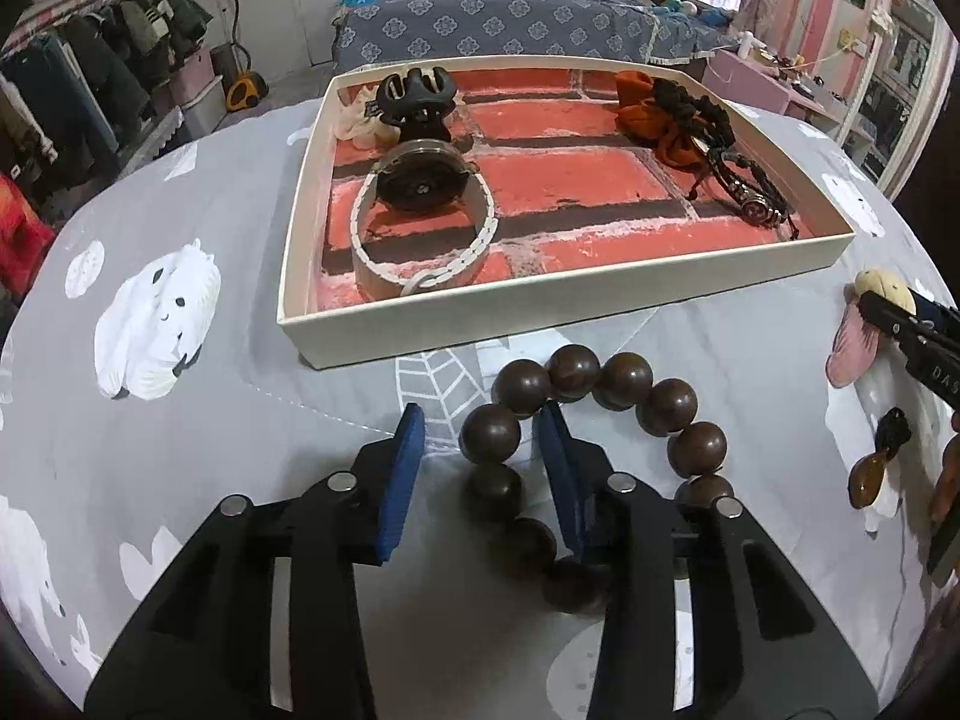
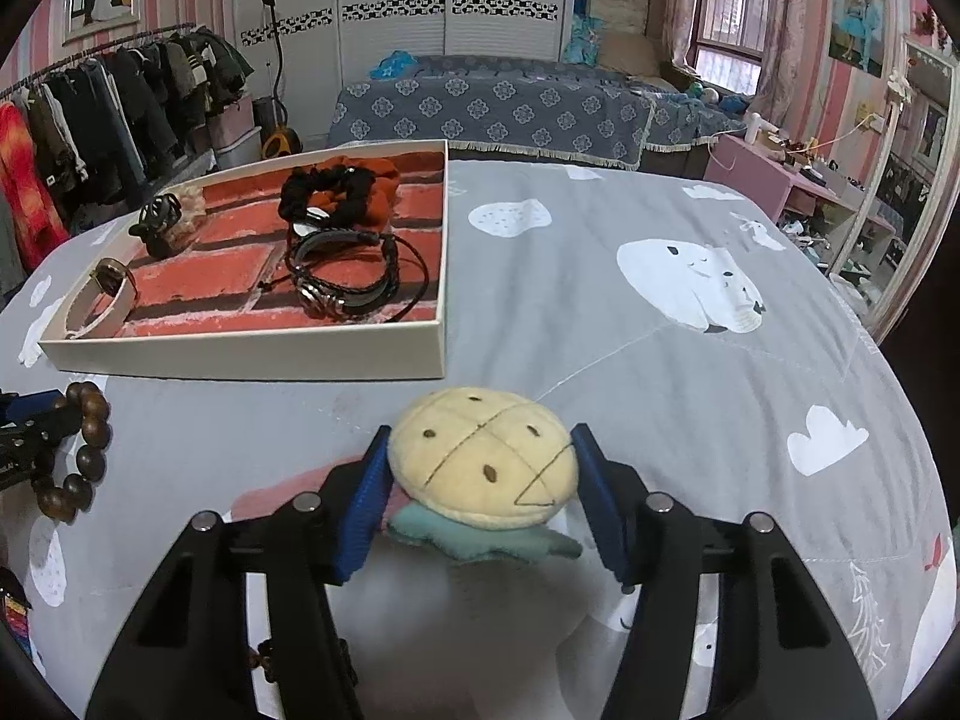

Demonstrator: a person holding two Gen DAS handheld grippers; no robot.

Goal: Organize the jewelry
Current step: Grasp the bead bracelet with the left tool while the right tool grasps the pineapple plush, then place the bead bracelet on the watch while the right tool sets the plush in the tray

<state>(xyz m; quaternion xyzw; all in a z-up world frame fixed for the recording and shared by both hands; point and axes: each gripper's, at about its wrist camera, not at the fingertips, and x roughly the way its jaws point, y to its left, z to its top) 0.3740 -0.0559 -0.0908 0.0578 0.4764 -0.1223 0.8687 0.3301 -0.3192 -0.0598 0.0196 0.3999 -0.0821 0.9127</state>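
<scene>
A cream tray point(image 1: 540, 315) with a brick-pattern floor holds a white-strap watch point(image 1: 420, 222), a black claw clip point(image 1: 414, 99), an orange scrunchie point(image 1: 645, 114) and a braided black bracelet point(image 1: 747, 192). A dark wooden bead bracelet point(image 1: 600, 384) lies on the grey cloth in front of the tray. My left gripper point(image 1: 480, 438) is open, its right finger inside the bead loop, left finger outside. My right gripper point(image 2: 480, 456) is open around a cream plush hair clip point(image 2: 480, 462) with pink and teal felt; the pads sit at its sides.
The tray also shows in the right wrist view point(image 2: 252, 348), far left. A small amber and black hair clip point(image 1: 873, 468) lies at the right on the cloth. A bed point(image 2: 510, 102) and a clothes rack point(image 2: 90, 120) stand beyond the table.
</scene>
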